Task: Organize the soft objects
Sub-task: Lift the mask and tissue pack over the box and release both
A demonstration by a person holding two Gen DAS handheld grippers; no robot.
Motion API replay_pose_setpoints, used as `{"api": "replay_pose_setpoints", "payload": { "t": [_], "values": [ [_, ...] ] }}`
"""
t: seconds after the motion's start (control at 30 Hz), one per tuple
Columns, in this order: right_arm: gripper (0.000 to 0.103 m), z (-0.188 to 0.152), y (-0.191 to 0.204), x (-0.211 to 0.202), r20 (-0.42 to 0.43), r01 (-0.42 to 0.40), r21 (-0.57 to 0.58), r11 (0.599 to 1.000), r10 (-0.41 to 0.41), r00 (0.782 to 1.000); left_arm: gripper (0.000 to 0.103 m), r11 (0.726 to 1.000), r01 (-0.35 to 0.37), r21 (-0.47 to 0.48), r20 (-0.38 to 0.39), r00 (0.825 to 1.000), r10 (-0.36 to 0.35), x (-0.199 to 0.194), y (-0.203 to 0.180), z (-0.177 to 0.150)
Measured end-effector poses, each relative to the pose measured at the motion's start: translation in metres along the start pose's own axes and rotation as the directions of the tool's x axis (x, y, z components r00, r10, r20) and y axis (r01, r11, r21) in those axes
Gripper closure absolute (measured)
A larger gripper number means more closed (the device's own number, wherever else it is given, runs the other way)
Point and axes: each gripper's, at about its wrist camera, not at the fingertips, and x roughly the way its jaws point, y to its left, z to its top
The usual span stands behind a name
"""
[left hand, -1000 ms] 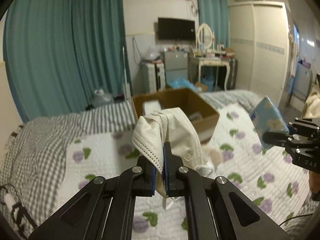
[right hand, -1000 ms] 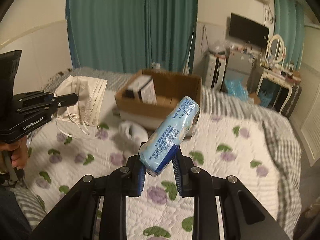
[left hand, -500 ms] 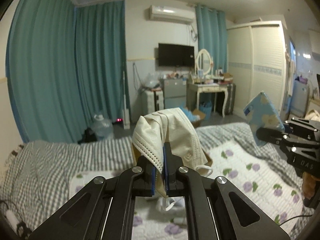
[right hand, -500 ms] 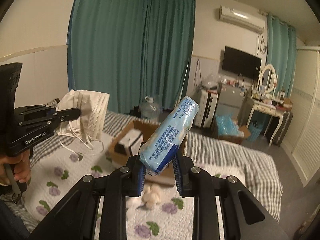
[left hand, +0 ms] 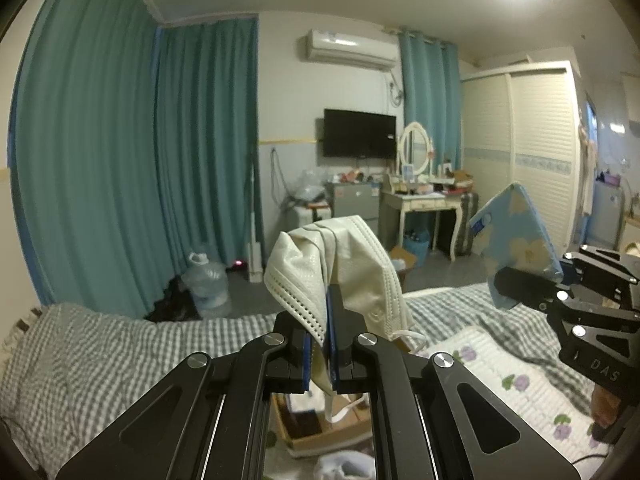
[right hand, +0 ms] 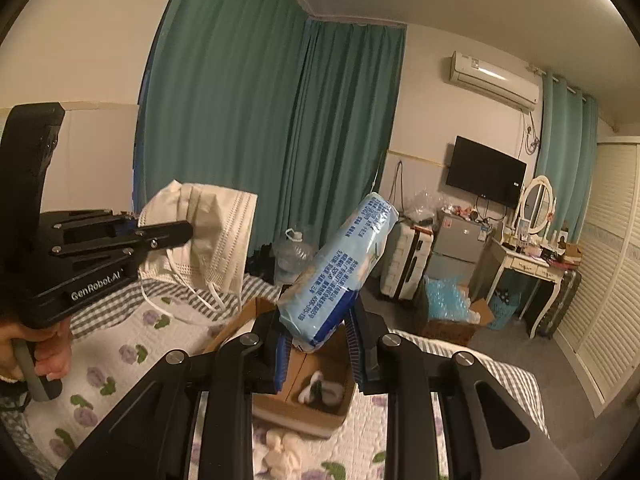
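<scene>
My left gripper (left hand: 322,320) is shut on a white face mask (left hand: 304,264), held high above the bed; its ear loops hang down. The mask also shows in the right wrist view (right hand: 224,232). My right gripper (right hand: 320,320) is shut on a light blue tissue pack (right hand: 344,264), which stands up tilted between the pads; it shows in the left wrist view (left hand: 516,248) at the right. A cardboard box (right hand: 304,408) sits on the bed below both grippers, with small items inside. It shows in the left wrist view (left hand: 320,436) under my fingers.
The bed has a floral quilt (right hand: 120,360) and a grey checked blanket (left hand: 100,360). White soft items (right hand: 284,448) lie on the quilt in front of the box. Teal curtains, a water jug (left hand: 208,280), a dressing table (left hand: 424,204) and a wardrobe stand beyond.
Both grippers have risen and tilted up with their loads. The box and quilt have dropped to the bottom of both views. Both grips are unchanged.
</scene>
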Motion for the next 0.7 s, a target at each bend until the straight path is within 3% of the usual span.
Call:
{"api": "replay_pose_setpoints", "payload": {
  "t": [0.2, 0.43, 0.6, 0.7],
  "values": [
    [0.079, 0.005, -0.010, 0.046, -0.009, 0.010, 0.010, 1.000, -0.010, 1.000, 0.097, 1.000, -0.015, -0.026, -0.018, 1.000, 0.015, 0.036, 0.004, 0.001],
    [0.079, -0.016, -0.016, 0.105, -0.079, -0.008, 0.027, 1.000, 0.011, 0.997, 0.097, 0.999, -0.029, -0.029, -0.100, 0.995, 0.026, 0.093, 0.005, -0.012],
    [0.079, -0.036, -0.021, 0.144, -0.142, -0.028, 0.041, 0.999, 0.033, 0.989, 0.097, 0.998, -0.047, -0.031, -0.179, 0.983, 0.041, 0.136, 0.013, -0.025],
    [0.079, -0.050, -0.021, 0.170, -0.201, -0.059, 0.062, 0.996, 0.070, 0.977, 0.097, 0.997, -0.048, -0.053, -0.254, 0.967, 0.033, 0.161, 0.017, -0.037]
  ]
}}
